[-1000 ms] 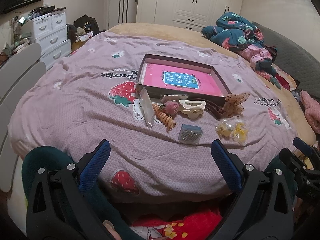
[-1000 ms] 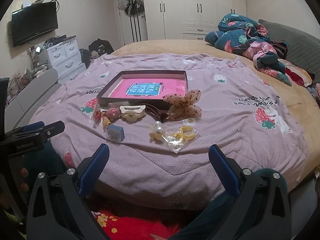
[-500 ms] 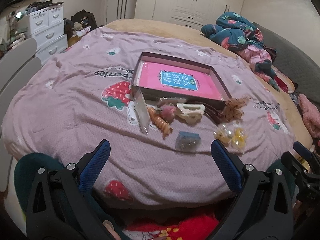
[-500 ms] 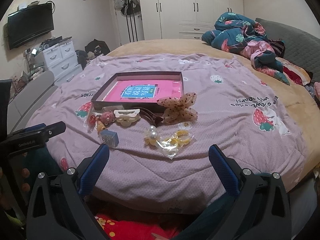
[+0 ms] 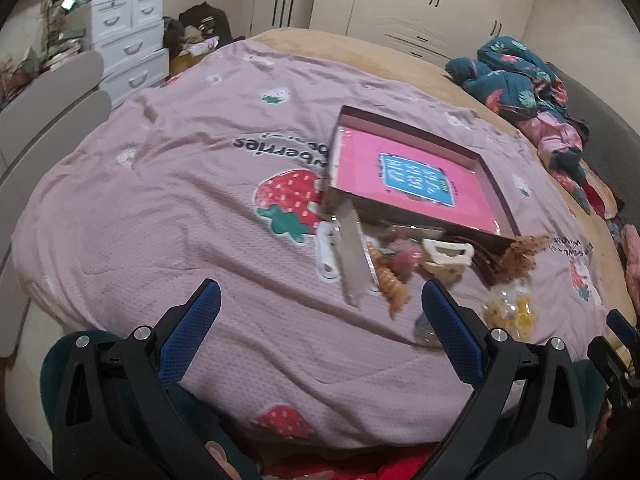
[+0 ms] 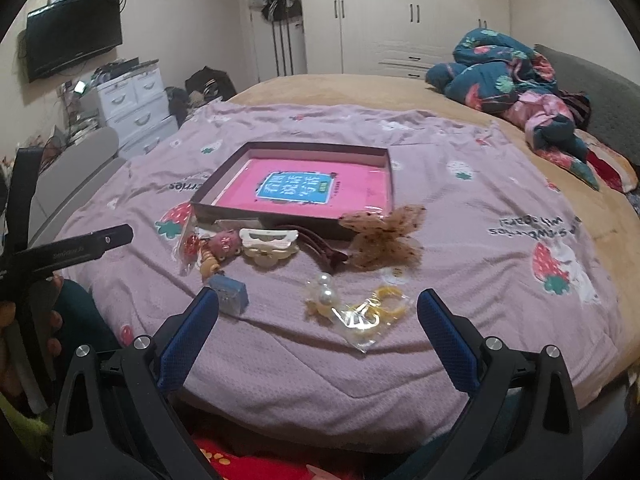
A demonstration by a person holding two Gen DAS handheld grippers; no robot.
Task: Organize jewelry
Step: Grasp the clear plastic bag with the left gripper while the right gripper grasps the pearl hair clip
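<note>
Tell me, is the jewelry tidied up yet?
Not yet. Nothing is in the box; only its pink card shows. Both grippers, left and right, are open and empty. The cream hair clip, bow and blue box lie on the blanket.

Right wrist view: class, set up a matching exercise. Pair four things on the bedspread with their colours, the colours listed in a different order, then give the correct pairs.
Things:
1. small cube box
2. claw hair clip
3. dotted bow
4. book in the tray

Colours:
A. cream
B. pink with a blue label
C. blue
D. tan with dark dots

Pairs: 1-C, 2-A, 3-D, 4-B
</note>
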